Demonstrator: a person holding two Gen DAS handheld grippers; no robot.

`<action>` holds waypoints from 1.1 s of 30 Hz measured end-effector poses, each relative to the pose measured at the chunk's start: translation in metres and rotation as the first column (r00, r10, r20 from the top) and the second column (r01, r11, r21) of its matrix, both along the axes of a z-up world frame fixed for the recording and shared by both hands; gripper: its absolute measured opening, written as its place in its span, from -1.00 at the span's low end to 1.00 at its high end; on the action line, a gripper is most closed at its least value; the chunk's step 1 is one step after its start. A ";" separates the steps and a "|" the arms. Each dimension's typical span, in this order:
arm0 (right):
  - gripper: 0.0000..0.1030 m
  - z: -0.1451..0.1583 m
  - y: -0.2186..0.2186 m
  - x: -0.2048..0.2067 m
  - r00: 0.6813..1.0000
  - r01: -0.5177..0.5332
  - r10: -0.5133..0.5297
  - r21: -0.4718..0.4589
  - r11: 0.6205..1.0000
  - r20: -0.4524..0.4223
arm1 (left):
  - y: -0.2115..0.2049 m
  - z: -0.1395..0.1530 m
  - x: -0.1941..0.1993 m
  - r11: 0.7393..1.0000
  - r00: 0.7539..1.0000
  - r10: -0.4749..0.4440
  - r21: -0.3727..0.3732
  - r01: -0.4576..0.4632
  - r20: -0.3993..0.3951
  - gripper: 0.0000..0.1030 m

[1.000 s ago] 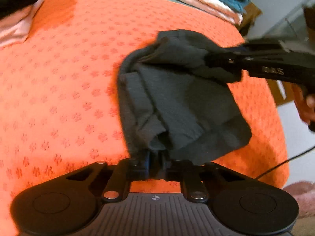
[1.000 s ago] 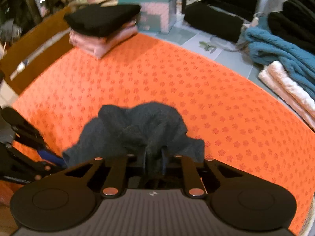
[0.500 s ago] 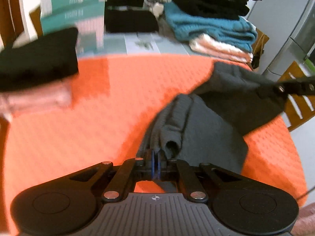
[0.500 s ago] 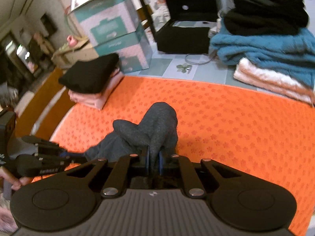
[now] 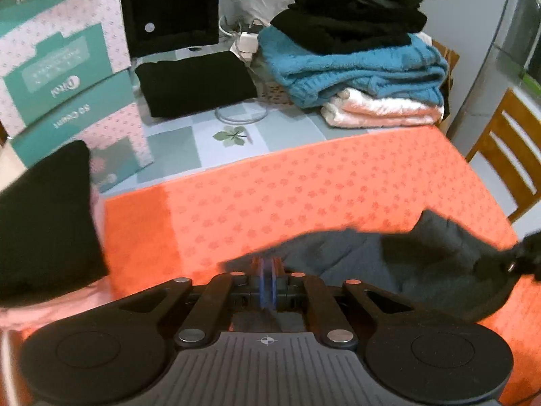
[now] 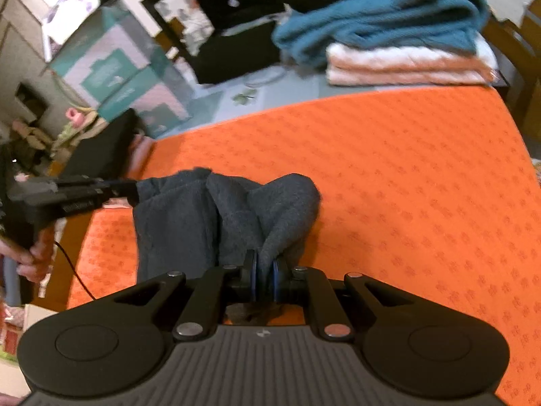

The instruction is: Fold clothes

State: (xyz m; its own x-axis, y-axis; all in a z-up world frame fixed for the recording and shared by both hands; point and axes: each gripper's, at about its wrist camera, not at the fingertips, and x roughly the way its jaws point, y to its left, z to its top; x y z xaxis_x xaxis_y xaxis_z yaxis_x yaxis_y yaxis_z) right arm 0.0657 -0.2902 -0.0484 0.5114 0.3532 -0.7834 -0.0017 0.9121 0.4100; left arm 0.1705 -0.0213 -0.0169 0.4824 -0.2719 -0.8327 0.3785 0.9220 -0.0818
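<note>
The dark grey garment [image 6: 223, 223] hangs between the two grippers, lifted off the orange cloth [image 6: 405, 203] that covers the surface. The right gripper [image 6: 265, 279] is clamped on a bunched edge of it, fabric pinched between its blue pads and rising just ahead of them. The left gripper [image 5: 267, 282] is clamped on another edge, its pads almost together with thin fabric between; from there the garment runs off to its right, where the other gripper shows at the frame edge.

The garment looks like a soft knit: light, limp, with no stiffness of its own, so it sags and folds in on itself between the two holds. It is not fragile and seems unlikely to slip from the pads. For a clean fold the holds should probably sit at two corners of one edge; at present the right one grips a gathered wad, which would likely leave the cloth rumpled when laid down.
</note>
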 end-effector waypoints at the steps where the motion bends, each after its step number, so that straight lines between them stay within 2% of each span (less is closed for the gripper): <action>1: -0.80 -0.003 -0.001 -0.001 1.000 0.001 -0.001 -0.020 1.000 -0.004 | 0.000 0.000 0.001 1.000 1.000 0.009 -0.020 -0.009 -0.009 -0.82; 3: -0.80 -0.009 0.000 -0.001 1.000 -0.003 0.002 -0.049 0.999 -0.010 | 0.000 -0.001 0.001 0.999 1.000 0.018 -0.049 -0.019 -0.025 -0.74; 8: -0.79 -0.024 0.004 0.001 0.999 -0.027 0.023 -0.123 0.992 -0.037 | 0.002 -0.004 -0.013 0.998 0.998 0.032 -0.050 -0.034 -0.049 -0.55; 13: -0.69 -0.029 0.000 0.002 0.999 0.002 -0.008 -0.135 0.991 -0.043 | 0.015 -0.009 -0.038 0.992 0.992 0.087 -0.084 -0.095 -0.091 -0.38; 17: -0.46 -0.019 -0.012 0.000 0.997 0.071 -0.071 -0.087 0.994 0.006 | 0.023 -0.015 -0.065 0.985 0.984 0.131 -0.099 -0.144 -0.125 -0.36; 20: -0.19 -0.015 -0.026 -0.001 0.990 0.136 -0.134 -0.062 0.989 0.032 | 0.027 -0.021 -0.083 0.982 0.978 0.149 -0.094 -0.164 -0.149 -0.33; 23: -0.04 -0.020 -0.040 0.002 0.984 0.180 -0.180 -0.048 0.982 0.013 | 0.029 -0.026 -0.097 0.980 0.972 0.161 -0.089 -0.178 -0.169 -0.26; 27: 0.31 -0.040 -0.046 0.008 0.979 0.199 -0.199 -0.014 0.980 -0.036 | 0.031 -0.033 -0.112 0.974 0.963 0.186 -0.090 -0.206 -0.196 -0.17; 33: 0.35 -0.068 -0.032 0.016 0.980 0.176 -0.173 0.025 0.984 -0.095 | 0.033 -0.036 -0.125 0.966 0.953 0.219 -0.088 -0.241 -0.211 0.01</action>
